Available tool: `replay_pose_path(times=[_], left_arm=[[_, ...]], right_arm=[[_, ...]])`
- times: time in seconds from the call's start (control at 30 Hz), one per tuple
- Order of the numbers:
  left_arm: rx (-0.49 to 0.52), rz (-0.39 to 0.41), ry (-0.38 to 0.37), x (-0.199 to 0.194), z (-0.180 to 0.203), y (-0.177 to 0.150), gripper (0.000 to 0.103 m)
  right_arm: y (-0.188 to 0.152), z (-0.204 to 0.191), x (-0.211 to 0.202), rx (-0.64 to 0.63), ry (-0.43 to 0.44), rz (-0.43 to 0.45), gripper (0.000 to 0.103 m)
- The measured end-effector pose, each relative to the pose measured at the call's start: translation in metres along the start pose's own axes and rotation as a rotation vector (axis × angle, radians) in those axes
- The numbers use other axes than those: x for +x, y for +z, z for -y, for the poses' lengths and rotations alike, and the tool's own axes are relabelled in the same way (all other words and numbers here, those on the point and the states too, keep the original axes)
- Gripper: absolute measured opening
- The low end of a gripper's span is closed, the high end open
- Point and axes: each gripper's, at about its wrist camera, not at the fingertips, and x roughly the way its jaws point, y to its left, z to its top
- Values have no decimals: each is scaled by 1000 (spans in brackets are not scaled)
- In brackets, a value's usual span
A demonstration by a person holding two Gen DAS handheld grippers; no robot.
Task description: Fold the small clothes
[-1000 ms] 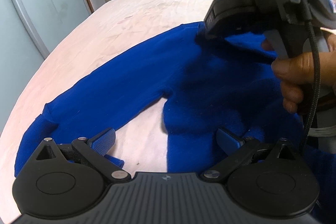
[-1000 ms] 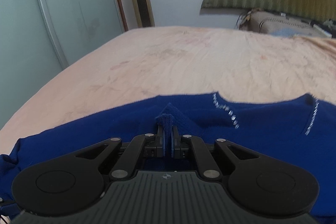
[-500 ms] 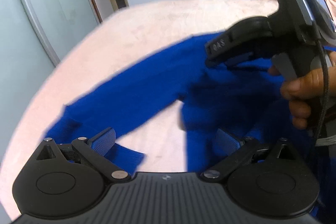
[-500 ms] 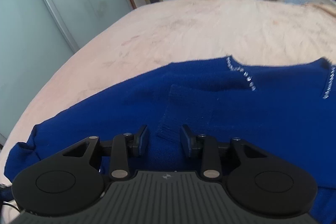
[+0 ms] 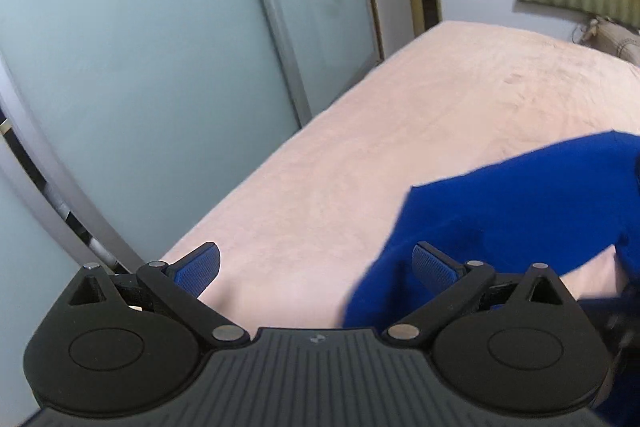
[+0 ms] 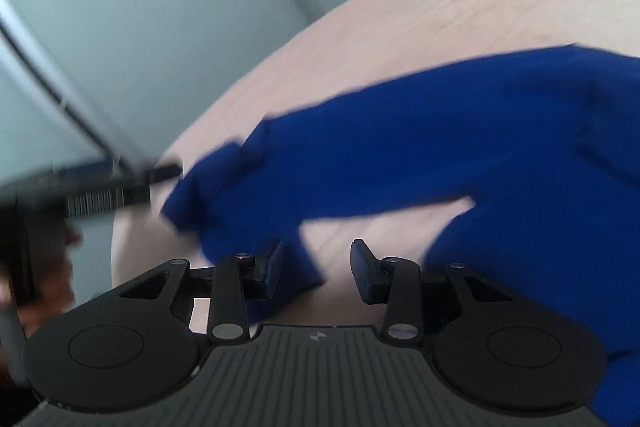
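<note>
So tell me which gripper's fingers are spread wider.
The left gripper: its fingers stand far apart over the pink bedspread; the right gripper shows a narrower gap.

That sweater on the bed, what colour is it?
The sweater is solid royal blue, seen best in the right wrist view.

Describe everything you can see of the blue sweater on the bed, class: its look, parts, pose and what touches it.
The blue sweater is a plain royal-blue knit that looks soft. It lies spread on the pink bed cover. One long sleeve stretches out sideways, its cuff end rumpled near the bed's edge; the body fills the right of the right wrist view. Both grippers are open over it, the left gripper by the sleeve end. The blur hides any touch.
</note>
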Motion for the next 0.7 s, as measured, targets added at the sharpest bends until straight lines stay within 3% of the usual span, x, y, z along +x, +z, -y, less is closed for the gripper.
replay_pose_path(times=[0.07, 0.1, 0.17, 0.2, 0.3, 0.47, 0.7], left_arm=[[0, 5, 2, 0, 4, -1, 103], [4, 8, -4, -1, 6, -1, 103], [15, 13, -16, -4, 11, -2, 103], [21, 16, -22, -6, 14, -2, 103], [31, 34, -43, -16, 22, -1, 103], [62, 67, -103, -27, 43, 5, 103], [184, 87, -186, -37, 92, 3, 103]], right_arm=[[-5, -8, 1, -40, -13, 16, 43], [-6, -11, 1, -64, -19, 15, 38], [-10, -22, 1, -102, -24, 4, 14], [-12, -24, 0, -109, -29, 2, 9], [-8, -27, -8, -140, -67, 42, 8], [18, -13, -61, -140, -172, 205, 7], [38, 59, -156, 47, -339, 357, 7]])
